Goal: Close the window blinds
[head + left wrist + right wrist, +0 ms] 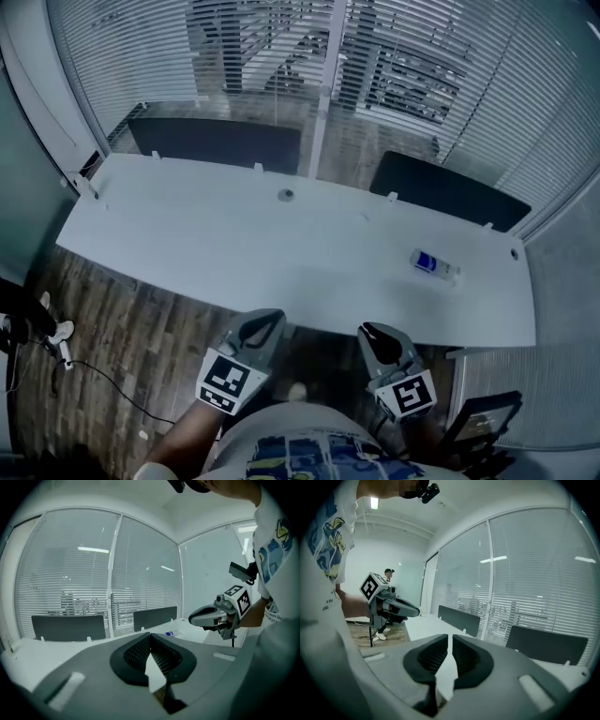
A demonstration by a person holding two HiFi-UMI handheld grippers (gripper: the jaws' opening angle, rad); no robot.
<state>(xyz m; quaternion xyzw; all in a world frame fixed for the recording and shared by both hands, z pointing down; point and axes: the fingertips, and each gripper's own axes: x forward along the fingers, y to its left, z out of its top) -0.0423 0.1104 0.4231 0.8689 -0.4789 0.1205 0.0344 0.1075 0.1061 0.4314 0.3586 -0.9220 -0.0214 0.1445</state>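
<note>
Your left gripper (150,635) has its jaws shut tip to tip with nothing between them, and your right gripper (450,637) is closed to a thin slit, also empty. You hold both low in front of your printed T-shirt (300,452), side by side but apart. Each points forward over the near edge of the long white desk (216,248), and neither touches it.

On the desk, off to your right and ahead of the right gripper, a small clear bottle (434,266) with a blue label lies on its side. A round grommet (286,195) sits near the middle of the desk's far side. Two dark panels, one on the left (216,143) and one on the right (450,191), stand along the far edge.

The window blinds (141,56) hang beyond those panels, well out of reach of either gripper. They are lowered over every pane, on both sides of the white window post (328,84). In the middle panes the slats are tilted enough for buildings outside to show through.

Wood floor (122,328) lies under the desk to your left, with a thin cable (103,375) trailing across it
</note>
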